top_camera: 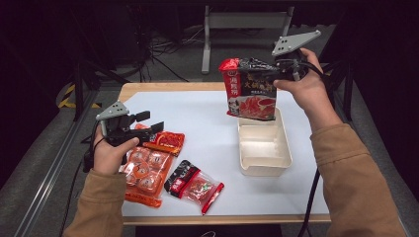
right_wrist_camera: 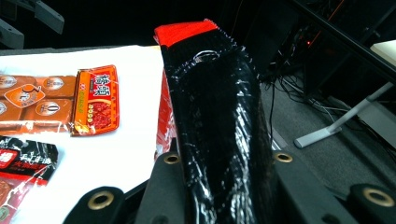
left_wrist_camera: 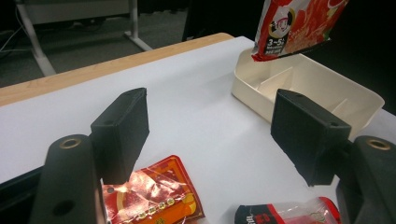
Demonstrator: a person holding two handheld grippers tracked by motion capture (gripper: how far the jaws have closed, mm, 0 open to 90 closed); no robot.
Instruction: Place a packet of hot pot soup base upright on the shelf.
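Observation:
A red and black snack bag (top_camera: 249, 89) hangs above the far end of a cream divided box (top_camera: 264, 148). My right gripper (top_camera: 271, 71) is shut on the bag's black top edge (right_wrist_camera: 219, 121). The bag's lower corner (left_wrist_camera: 294, 28) dangles just over the box (left_wrist_camera: 327, 88). My left gripper (top_camera: 148, 121) stands open above the table's left side, with nothing between its jaws (left_wrist_camera: 210, 135). Just below it lies a small orange-red packet (top_camera: 167, 141), seen close up as the packet (left_wrist_camera: 149, 196).
A pack of several orange round snacks (top_camera: 146, 173) lies under the left hand. A red and black clear pouch (top_camera: 193, 185) sits near the front edge. The white table top (top_camera: 207, 123) has free room between the packets and the box. A metal stand (top_camera: 244, 19) is behind the table.

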